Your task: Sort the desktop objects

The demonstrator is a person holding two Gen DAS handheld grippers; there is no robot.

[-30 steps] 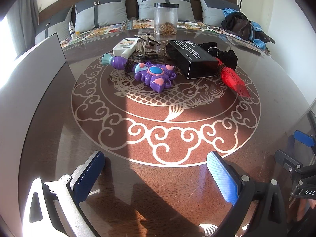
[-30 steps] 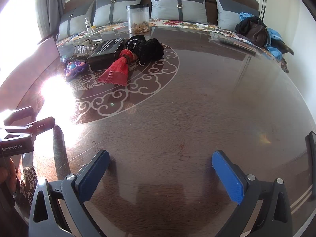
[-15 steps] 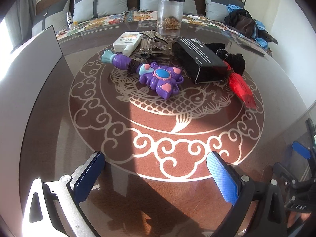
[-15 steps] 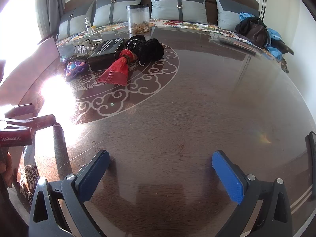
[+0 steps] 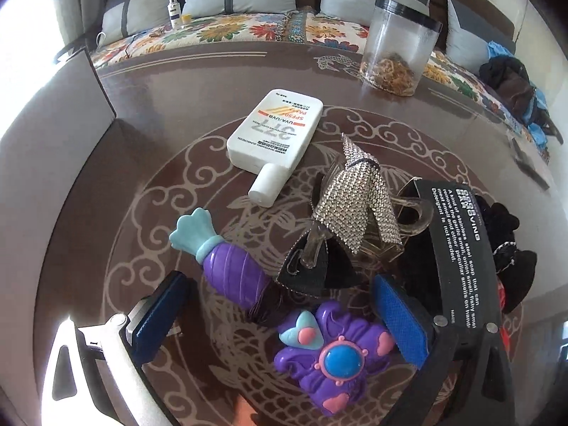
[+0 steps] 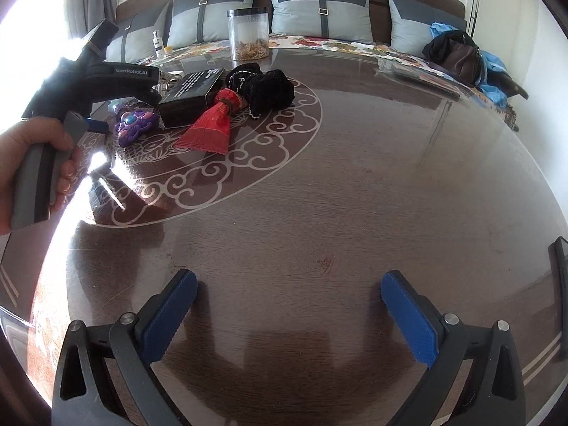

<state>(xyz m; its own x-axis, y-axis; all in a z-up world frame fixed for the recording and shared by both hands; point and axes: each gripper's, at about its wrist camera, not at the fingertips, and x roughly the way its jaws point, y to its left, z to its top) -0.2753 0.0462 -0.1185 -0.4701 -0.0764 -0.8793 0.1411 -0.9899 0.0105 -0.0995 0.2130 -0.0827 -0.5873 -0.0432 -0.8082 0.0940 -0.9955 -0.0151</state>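
Observation:
My left gripper [image 5: 280, 316] hangs open just over the purple toy wand [image 5: 269, 301], whose flower head [image 5: 333, 358] sits between the blue pads. Beyond it lie a rhinestone hair clip [image 5: 355, 206], a white sunscreen bottle [image 5: 275, 131] and a black box [image 5: 458, 248]. In the right wrist view the same pile shows far left: purple toy [image 6: 136, 126], black box [image 6: 191, 96], red tassel brush [image 6: 209, 129], black scrunchies [image 6: 266, 87]. My right gripper [image 6: 287, 312] is open over bare table, holding nothing. A hand [image 6: 32, 163] holds the left gripper's handle.
A clear jar [image 5: 399, 46] with a black lid stands at the table's [image 6: 319, 213] far edge. A cushioned bench [image 6: 319, 10] runs behind, with a dark bag and blue cloth [image 6: 461, 56] on it. A grey chair back [image 5: 42, 124] stands on the left.
The left gripper has moved forward and down to the purple toy, which now lies between its open fingers. The right gripper has stayed still.

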